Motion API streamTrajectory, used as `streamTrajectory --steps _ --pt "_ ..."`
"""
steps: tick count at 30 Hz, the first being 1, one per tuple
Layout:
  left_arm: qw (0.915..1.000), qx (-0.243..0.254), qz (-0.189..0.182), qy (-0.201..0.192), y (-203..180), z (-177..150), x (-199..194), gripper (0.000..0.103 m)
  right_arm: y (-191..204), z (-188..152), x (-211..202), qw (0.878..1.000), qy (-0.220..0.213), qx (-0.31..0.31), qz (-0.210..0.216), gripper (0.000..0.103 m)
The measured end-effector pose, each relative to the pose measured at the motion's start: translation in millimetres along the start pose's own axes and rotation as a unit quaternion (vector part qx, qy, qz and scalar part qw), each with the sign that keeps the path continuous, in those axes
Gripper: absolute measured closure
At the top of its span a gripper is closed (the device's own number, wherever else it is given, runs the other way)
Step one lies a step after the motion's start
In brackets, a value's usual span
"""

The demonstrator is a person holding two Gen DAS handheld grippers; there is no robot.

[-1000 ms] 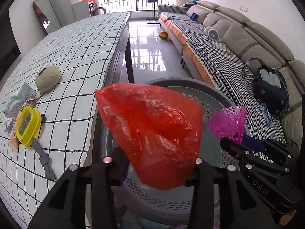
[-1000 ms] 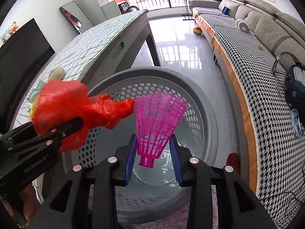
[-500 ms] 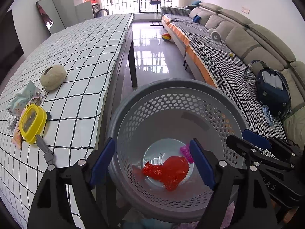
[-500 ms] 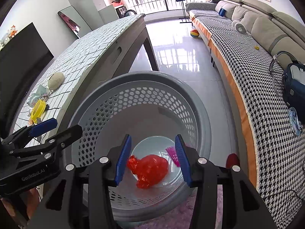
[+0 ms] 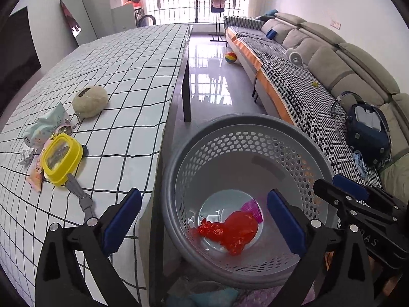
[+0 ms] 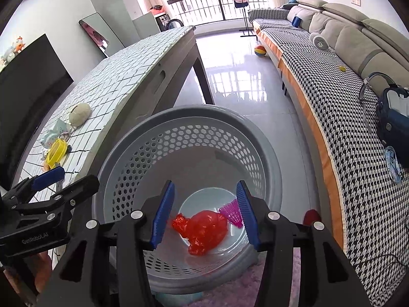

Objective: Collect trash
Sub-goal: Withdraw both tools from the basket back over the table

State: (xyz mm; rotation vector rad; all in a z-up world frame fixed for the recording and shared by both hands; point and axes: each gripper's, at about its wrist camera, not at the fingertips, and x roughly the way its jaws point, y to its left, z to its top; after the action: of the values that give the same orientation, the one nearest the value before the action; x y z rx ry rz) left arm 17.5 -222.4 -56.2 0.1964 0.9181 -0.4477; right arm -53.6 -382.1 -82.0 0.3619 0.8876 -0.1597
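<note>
A crumpled red plastic bag (image 5: 232,230) (image 6: 202,230) lies on the bottom of the grey perforated basket (image 5: 255,120) (image 6: 194,112). A pink shuttlecock (image 5: 253,208) (image 6: 232,213) rests beside it. My left gripper (image 5: 203,197) hangs over the basket's left rim, its jaws opening wide with nothing between them. My right gripper (image 6: 204,186) hovers above the basket's middle, its jaws also opening and empty. On the checked table (image 5: 127,89) sit a crumpled wrapper (image 5: 46,128), a yellow container (image 5: 60,158) and a beige pouch (image 5: 89,101).
The table edge and its dark leg (image 5: 186,94) run just left of the basket. A houndstooth-covered sofa (image 5: 294,81) with a dark blue backpack (image 5: 368,133) lines the right side. A coloured ball (image 5: 230,57) lies on the glossy floor. A grey tool (image 5: 81,197) lies on the table.
A second ago the left gripper held the red bag and the right held the pink shuttlecock over the basket. Both let go, both items dropped to the basket's bottom, and the jaws widened.
</note>
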Motion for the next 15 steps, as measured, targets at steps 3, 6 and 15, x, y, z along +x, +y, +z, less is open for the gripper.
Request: streamTrajectory --steps 3,6,15 --pt "0.9999 -0.005 0.000 -0.010 5 -2 -9 0.006 8 -1 -7 1.000 -0.008 -0.008 0.002 0.051" --pt "0.9998 -0.011 -0.001 -0.016 11 -5 -18 0.006 16 -3 -12 1.000 -0.016 -0.015 0.005 0.050" --pt "0.9983 -0.044 0.010 -0.038 48 -23 -45 0.006 60 -3 -19 0.998 -0.029 -0.051 0.028 0.050"
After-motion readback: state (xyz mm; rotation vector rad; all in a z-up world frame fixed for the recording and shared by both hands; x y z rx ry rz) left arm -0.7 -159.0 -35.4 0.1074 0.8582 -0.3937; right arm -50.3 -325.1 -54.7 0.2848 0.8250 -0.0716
